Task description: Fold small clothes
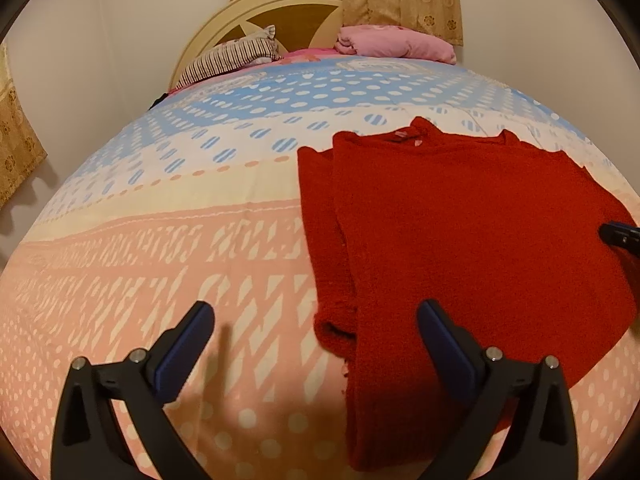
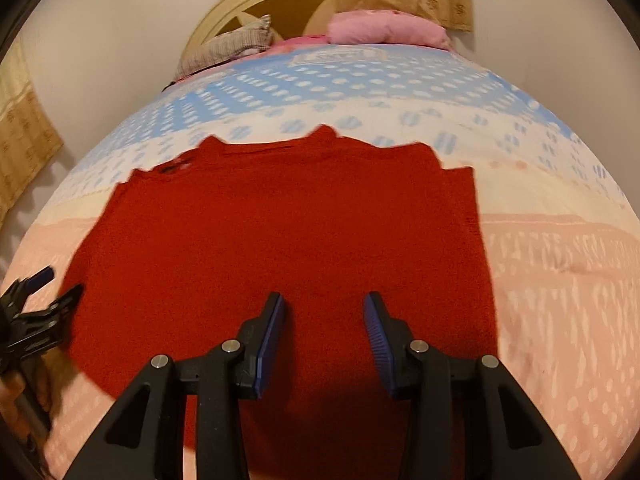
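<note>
Two tools hover over a red sweater [image 2: 280,232] lying flat on the bed [image 1: 160,248], collar toward the headboard [image 1: 256,4], nearer the bed's foot edge than its pillows. The left tool [image 1: 316,344] stands wide open and empty over the sweater's folded-in sleeve edge. The right tool [image 2: 324,336] is partly open above the sweater's middle, gripping nothing.

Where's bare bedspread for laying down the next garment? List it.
Free: the pink patterned bedspread beside the red sweater, by its folded sleeve, and the blue dotted stretch between sweater and pillows. Crowded: the sweater's patch, where both grippers hover, and the pillows at the headboard.
</note>
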`<act>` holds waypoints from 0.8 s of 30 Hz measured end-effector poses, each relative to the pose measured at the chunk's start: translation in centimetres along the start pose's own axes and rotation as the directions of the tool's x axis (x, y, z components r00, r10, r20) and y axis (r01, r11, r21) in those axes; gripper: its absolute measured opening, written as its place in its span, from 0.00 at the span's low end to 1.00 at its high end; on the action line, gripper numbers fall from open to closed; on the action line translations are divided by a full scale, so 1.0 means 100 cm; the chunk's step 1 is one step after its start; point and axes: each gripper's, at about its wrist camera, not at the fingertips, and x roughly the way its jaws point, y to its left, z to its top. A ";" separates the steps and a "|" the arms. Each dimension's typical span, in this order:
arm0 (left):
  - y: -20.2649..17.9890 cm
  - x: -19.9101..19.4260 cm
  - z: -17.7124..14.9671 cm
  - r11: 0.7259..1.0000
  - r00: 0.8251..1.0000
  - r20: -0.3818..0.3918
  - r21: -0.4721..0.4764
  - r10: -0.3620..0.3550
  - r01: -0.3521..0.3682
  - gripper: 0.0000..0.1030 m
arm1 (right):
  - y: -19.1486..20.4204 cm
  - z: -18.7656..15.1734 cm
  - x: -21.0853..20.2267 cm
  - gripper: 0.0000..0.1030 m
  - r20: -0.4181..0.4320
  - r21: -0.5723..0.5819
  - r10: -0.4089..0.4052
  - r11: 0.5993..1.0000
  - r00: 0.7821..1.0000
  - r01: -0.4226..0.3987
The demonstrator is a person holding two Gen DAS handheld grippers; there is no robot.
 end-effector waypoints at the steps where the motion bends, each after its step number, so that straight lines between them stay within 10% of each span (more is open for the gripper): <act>1: 0.000 0.000 0.000 1.000 1.000 0.000 -0.003 -0.003 0.003 1.00 | -0.005 -0.001 -0.001 0.42 0.004 0.018 0.021 1.000 1.000 -0.021; 24: 0.024 -0.014 -0.025 0.989 0.990 -0.063 -0.083 -0.127 0.122 1.00 | 0.007 -0.012 -0.002 0.42 0.044 -0.088 -0.075 0.993 0.996 0.079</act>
